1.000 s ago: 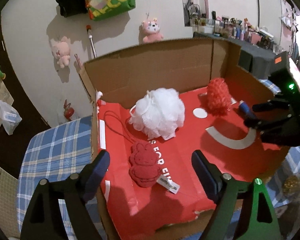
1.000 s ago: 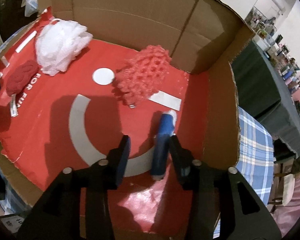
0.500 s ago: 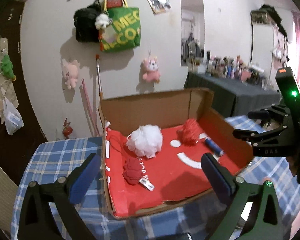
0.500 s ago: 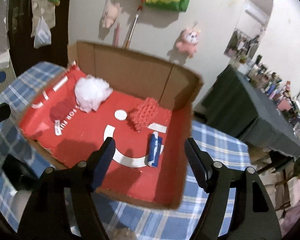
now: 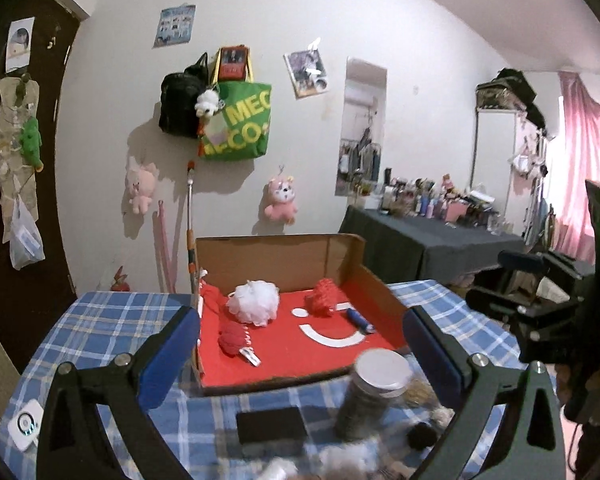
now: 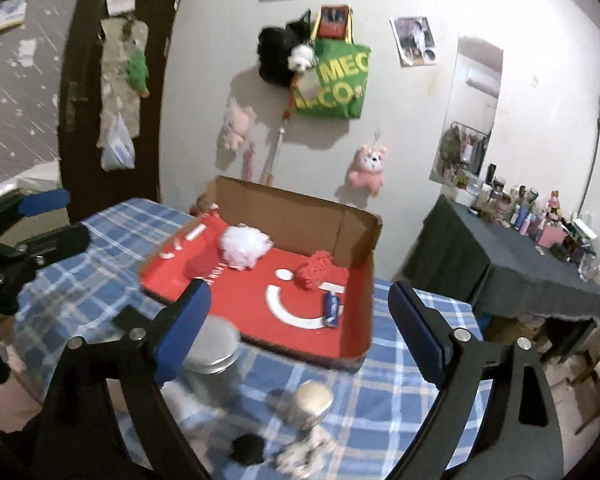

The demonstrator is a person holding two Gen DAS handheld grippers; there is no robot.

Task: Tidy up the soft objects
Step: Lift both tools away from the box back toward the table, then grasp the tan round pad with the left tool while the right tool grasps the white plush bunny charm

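Left hand-held gripper [image 5: 300, 340] – black frame, blue pads, silver screws. Right hand-held gripper [image 6: 300, 312] matches, and a green light glows on its housing.

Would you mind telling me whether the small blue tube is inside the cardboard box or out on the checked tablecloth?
Inside: the small blue tube lies on the red floor of the cardboard box, near its right wall.
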